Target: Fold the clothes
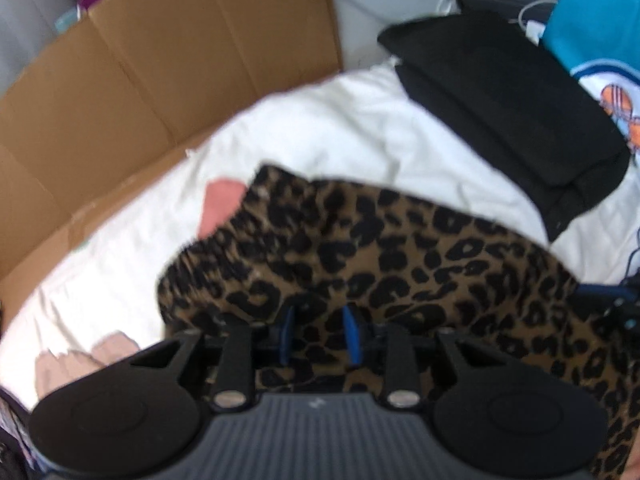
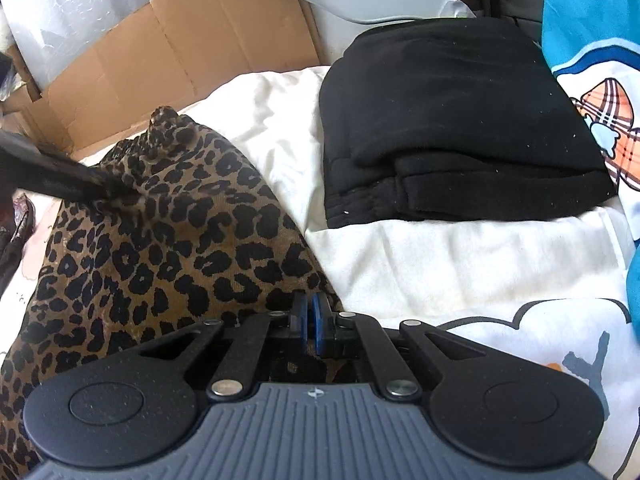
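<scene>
A leopard-print garment (image 1: 400, 256) lies on the white bedding (image 1: 340, 128). In the left wrist view my left gripper (image 1: 320, 334) has its blue pads a little apart, with a bunch of the leopard fabric pinched between them. From the right wrist view the left gripper's black finger (image 2: 68, 180) reaches into the leopard-print garment (image 2: 168, 232), which rises to a peak beside it. My right gripper (image 2: 310, 322) has its blue pads pressed together on the garment's right edge. The right gripper (image 1: 618, 306) shows dimly at the right of the left wrist view.
A folded black garment (image 2: 452, 120) sits on the bedding (image 2: 460, 264) behind and to the right. A blue and white cartoon-print cloth (image 2: 592, 40) lies at the far right. Flattened cardboard (image 1: 140, 92) lines the left side. A white cable (image 2: 320, 4) runs along the back.
</scene>
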